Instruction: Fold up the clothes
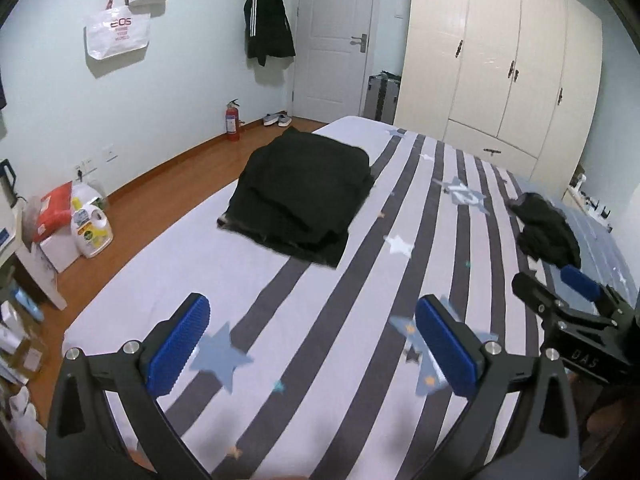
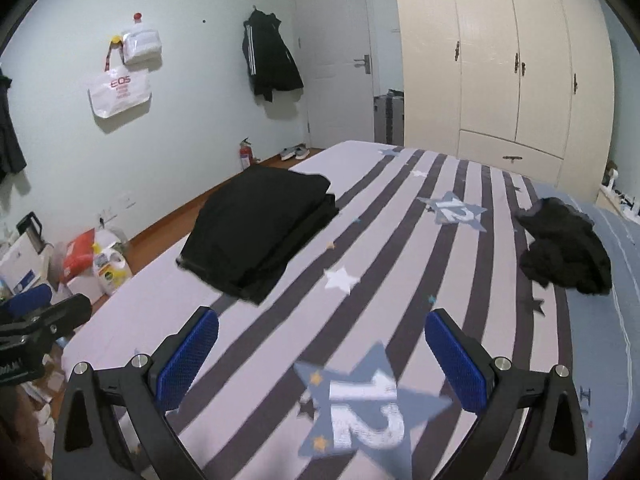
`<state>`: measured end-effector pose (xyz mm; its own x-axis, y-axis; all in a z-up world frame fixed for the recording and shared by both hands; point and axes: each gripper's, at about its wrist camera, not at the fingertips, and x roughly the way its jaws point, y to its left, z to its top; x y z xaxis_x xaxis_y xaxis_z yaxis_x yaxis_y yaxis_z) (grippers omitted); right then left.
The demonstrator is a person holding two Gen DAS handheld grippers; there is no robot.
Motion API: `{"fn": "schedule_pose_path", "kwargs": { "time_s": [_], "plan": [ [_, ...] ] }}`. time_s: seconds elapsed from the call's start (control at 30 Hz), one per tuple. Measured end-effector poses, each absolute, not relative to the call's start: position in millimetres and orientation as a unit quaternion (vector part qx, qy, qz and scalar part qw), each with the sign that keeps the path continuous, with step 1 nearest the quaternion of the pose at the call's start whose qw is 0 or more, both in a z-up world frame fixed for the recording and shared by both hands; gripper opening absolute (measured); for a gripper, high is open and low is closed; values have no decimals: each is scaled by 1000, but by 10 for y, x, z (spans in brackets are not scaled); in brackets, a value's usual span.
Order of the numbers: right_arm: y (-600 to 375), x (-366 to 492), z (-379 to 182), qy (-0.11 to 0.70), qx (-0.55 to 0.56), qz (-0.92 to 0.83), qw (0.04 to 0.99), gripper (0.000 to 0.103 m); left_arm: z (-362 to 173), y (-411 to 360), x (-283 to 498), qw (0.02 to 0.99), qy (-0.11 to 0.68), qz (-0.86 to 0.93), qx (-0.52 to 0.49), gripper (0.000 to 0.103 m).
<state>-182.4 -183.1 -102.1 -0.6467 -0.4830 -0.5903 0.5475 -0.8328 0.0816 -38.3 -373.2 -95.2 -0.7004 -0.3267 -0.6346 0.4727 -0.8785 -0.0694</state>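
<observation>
Both grippers are held wide open over the striped bed (image 1: 304, 288), nothing caught between the jaws of the left gripper (image 1: 310, 344) or the right gripper (image 2: 320, 360). A neatly folded black stack (image 1: 304, 196) is parked near the bed's left edge, and a crumpled black garment (image 2: 564, 252) is left well apart on the right side.

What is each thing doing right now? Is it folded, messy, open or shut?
Stack of black clothes: folded, on the striped bed sheet.
Small black garment: crumpled, unfolded.
Left gripper: open, empty.
Right gripper: open, empty.
White door: shut.
Cream wardrobe doors: shut.
Black striped jacket: hanging on wall.
</observation>
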Motion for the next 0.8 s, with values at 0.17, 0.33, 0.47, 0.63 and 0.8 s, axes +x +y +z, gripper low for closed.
{"fn": "schedule_pose_path", "kwargs": {
  "time_s": [0.17,0.33,0.47,0.63,0.8],
  "plan": [
    [-1724,-1396,-1166,54,294,-911,284,102,-1088,-3518,31,213,97,-928,291,102],
    [-1627,-982,-1289,57,252,-923,284,102,-1162,-3369,409,204,91,-943,246,102],
    [-1480,-642,-1284,55,228,-932,276,102,-1103,-3215,755,202,87,-950,224,102],
    [-1184,-167,-1058,30,226,-930,288,102,-859,-2931,1255,217,95,-946,220,102],
    [-910,264,-670,24,214,-929,300,102,-540,-2598,1640,226,101,-946,209,102]
  ]
}}
